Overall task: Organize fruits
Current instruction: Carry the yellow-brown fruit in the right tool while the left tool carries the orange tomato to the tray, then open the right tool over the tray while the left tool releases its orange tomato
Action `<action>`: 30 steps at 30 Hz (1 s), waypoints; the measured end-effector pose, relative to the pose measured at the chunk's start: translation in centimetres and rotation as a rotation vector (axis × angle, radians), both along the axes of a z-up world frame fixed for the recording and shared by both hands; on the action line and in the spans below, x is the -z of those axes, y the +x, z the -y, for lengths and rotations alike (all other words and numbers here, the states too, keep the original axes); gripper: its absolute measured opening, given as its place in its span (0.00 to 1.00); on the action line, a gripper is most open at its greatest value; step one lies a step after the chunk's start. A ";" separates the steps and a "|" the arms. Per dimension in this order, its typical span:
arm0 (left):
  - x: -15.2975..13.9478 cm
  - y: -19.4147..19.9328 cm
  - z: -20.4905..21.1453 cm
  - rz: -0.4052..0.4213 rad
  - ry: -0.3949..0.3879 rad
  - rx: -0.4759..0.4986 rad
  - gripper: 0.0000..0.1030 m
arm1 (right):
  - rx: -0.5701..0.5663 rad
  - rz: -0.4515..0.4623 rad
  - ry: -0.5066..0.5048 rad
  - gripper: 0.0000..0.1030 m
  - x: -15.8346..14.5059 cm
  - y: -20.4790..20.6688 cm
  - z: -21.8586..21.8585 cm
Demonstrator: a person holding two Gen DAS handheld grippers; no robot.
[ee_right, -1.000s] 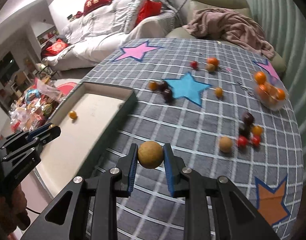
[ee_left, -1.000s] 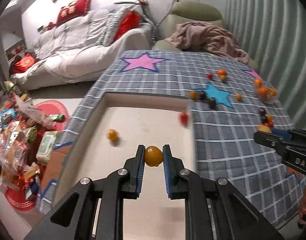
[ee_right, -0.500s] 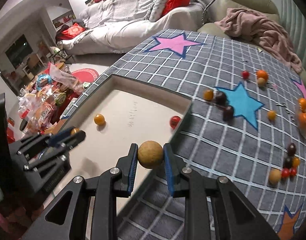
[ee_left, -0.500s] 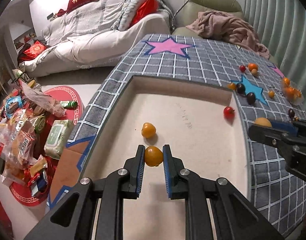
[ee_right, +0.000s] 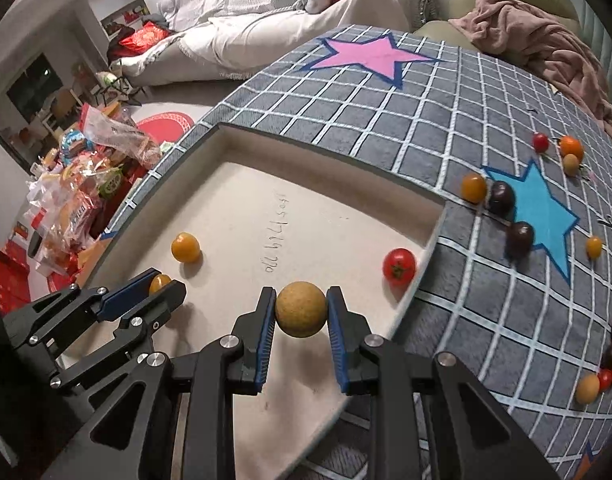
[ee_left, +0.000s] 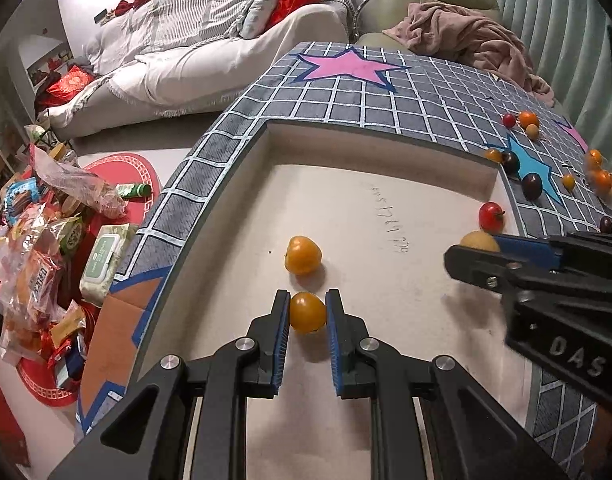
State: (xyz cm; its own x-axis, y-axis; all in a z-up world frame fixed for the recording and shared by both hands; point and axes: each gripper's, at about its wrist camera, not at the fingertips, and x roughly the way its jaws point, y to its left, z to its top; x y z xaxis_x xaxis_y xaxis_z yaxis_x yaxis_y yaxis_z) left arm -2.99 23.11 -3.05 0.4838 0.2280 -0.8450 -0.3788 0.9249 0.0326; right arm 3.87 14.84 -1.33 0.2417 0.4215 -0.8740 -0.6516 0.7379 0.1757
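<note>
My left gripper (ee_left: 307,314) is shut on a small orange tomato (ee_left: 307,312), low over the floor of the shallow cream tray (ee_left: 386,184). Just beyond it a second orange tomato (ee_left: 302,255) lies in the tray, and a red tomato (ee_left: 490,216) rests by the tray's right wall. My right gripper (ee_right: 301,314) is shut on a tan round fruit (ee_right: 301,314) above the tray's near right part. In the right wrist view the left gripper (ee_right: 161,286) sits at the lower left with its orange tomato (ee_right: 158,282). The right gripper (ee_left: 472,249) enters the left wrist view from the right.
Several loose fruits, orange (ee_right: 473,187), dark purple (ee_right: 501,197) and red (ee_right: 540,141), lie on the grey checked cloth (ee_right: 386,128) right of the tray. A clear bowl with oranges (ee_left: 602,178) stands far right. Snack bags (ee_left: 37,240) crowd the floor at left; a sofa (ee_left: 209,40) is behind.
Both grippers have come left and down over the tray, each still holding its fruit. The tray and the tomatoes in it now look larger and nearer.
</note>
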 end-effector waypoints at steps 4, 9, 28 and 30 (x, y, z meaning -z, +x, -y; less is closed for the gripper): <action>0.3 0.1 -0.1 -0.009 -0.005 -0.003 0.19 | -0.005 -0.007 -0.018 0.27 0.8 0.1 -0.6; 0.4 0.2 -0.1 -0.018 -0.001 -0.002 0.19 | -0.014 0.005 -0.041 0.27 1.1 0.0 -0.9; -1.8 -1.3 0.4 0.033 0.070 -0.028 0.87 | 0.004 0.009 0.041 0.97 -2.3 -0.6 0.6; -2.2 -1.7 0.3 0.033 0.060 -0.029 0.87 | 0.017 0.028 0.071 1.00 -3.3 -0.8 1.5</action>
